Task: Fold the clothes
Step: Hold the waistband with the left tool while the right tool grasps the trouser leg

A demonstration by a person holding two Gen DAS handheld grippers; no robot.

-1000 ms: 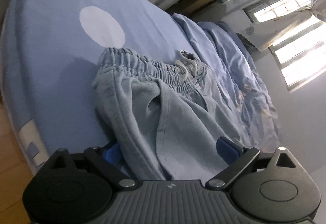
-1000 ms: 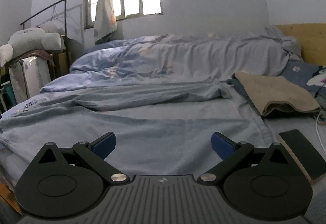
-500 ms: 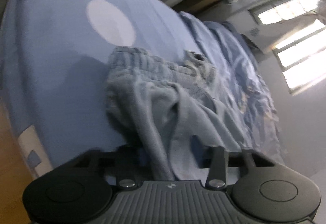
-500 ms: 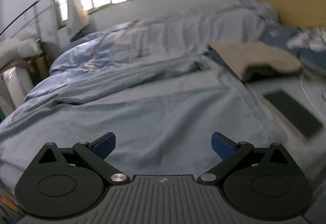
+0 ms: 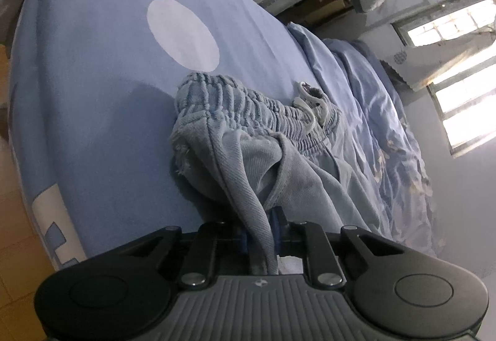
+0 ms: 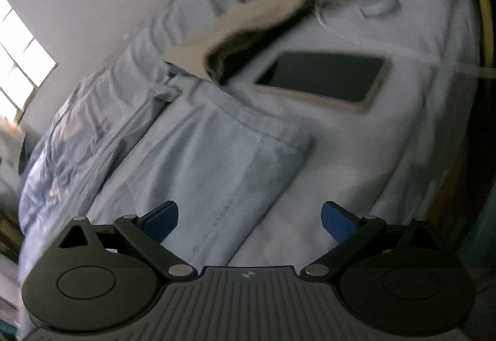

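Item: trousers [image 5: 279, 155], pale blue, elastic waistband [image 5: 248, 105] with drawstring. Location: on the bed [image 5: 93, 77]; waist end at centre of the left wrist view, leg hem [image 6: 248, 161] at centre of the right wrist view.

Left gripper [image 5: 260, 235]: lower centre of frame, tilted downward. Its jaws have just been closing and now pinch a bunched fold of trouser cloth near the waist; the blue pads barely show either side of it.

Right gripper [image 6: 248, 217]: lower centre, frame rolled and blurred, angled down over the leg hem. Fingers [image 6: 161, 218] wide apart, nothing between them; contact with cloth cannot be told.

Nearby: phone [image 6: 322, 80] at centre right just beyond the hem, tan cloth [image 6: 217, 40] above it, duvet [image 6: 77, 136] at left.

Risks, judged:
- Left grip takes a thin gathered ridge; a pull may slip it, or lift one layer only and skew the fold.
- Right gripper, closing carelessly, may catch bedsheet with the hem.
- Dragging the leg could nudge the phone.
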